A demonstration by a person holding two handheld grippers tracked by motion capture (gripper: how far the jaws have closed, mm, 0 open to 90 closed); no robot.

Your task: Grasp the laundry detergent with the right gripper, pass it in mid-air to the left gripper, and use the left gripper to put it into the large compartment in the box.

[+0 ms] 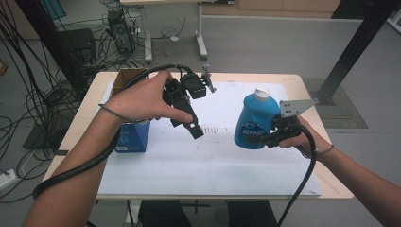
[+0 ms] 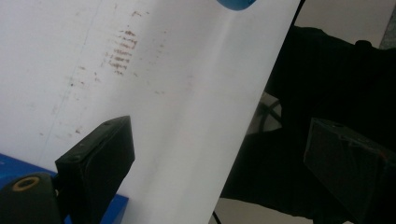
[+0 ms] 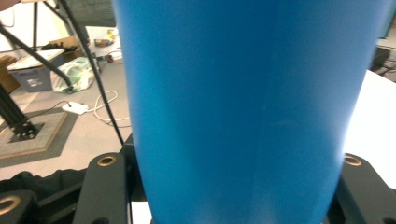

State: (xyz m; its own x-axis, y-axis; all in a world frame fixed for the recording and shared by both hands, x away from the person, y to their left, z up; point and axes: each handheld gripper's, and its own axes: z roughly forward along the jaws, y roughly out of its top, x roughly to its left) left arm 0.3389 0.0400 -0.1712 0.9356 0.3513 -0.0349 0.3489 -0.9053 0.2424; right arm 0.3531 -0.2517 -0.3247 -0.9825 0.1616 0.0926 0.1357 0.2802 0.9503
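While one blue bottle [image 1: 255,122] with a white cap [image 1: 261,93] hangs upright above the white sheet [image 1: 198,161], the right gripper [image 1: 270,134] clamps its lower body from the side, jaws tight on the plastic. It is smooth, broad at the base, narrowing upward, with a printed label. One left gripper [image 1: 191,124] hovers apart over the sheet's middle, jaws spread and holding nothing. One blue box [image 1: 133,137] stands near the table's [image 1: 331,187] left edge. Bare sheet lies between and before the two grippers.
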